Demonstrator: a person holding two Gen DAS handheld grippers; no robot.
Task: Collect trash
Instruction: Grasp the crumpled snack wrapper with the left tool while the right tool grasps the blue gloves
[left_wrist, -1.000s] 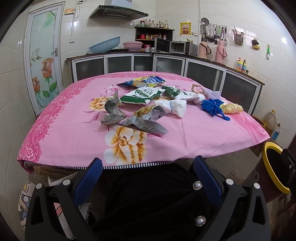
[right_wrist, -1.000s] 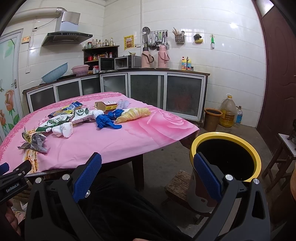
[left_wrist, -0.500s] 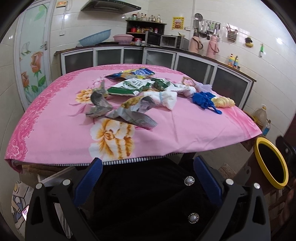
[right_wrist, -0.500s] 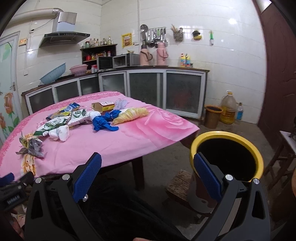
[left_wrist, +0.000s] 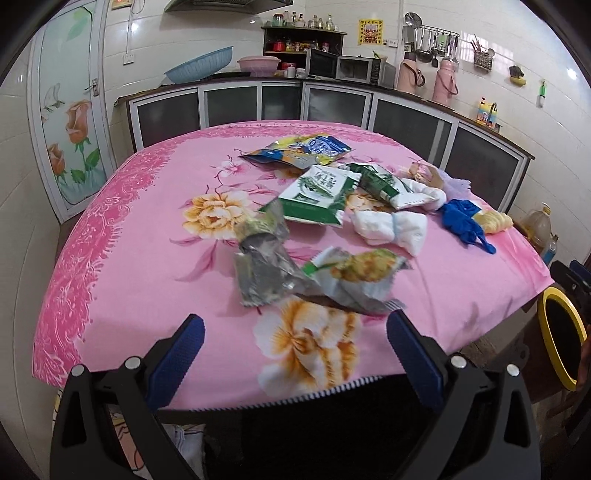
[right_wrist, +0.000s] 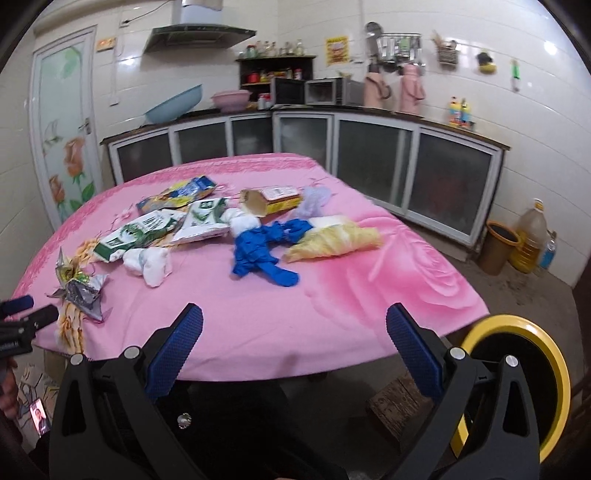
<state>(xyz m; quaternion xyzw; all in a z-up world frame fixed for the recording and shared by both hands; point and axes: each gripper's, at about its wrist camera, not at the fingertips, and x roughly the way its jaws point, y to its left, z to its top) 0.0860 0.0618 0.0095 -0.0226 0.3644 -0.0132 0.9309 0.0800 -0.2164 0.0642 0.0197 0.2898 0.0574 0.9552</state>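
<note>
Trash lies scattered on a pink flowered tablecloth (left_wrist: 122, 280): crumpled silver wrappers (left_wrist: 264, 269), a green-and-white packet (left_wrist: 317, 194), white tissue (left_wrist: 391, 229), a blue glove (right_wrist: 258, 253), a yellow bag (right_wrist: 336, 242) and a small carton (right_wrist: 269, 199). My left gripper (left_wrist: 295, 350) hangs open over the table's near edge, just short of the silver wrappers. At the near right edge my right gripper (right_wrist: 295, 349) is open and holds nothing, with the blue glove ahead of it. A black bin with a yellow rim (right_wrist: 528, 384) stands on the floor at the right.
Kitchen cabinets (right_wrist: 369, 147) run behind the table with basins, a microwave and flasks on top. A brown bucket (right_wrist: 498, 247) and an oil jug (right_wrist: 530, 240) stand by the far right wall. A wooden stool (right_wrist: 395, 406) sits beside the bin. Dark clothing fills the space below both grippers.
Both grippers have moved forward and up toward the table, so the trash looks closer. The bin has slid to the lower right of the right wrist view. Both stay open.
</note>
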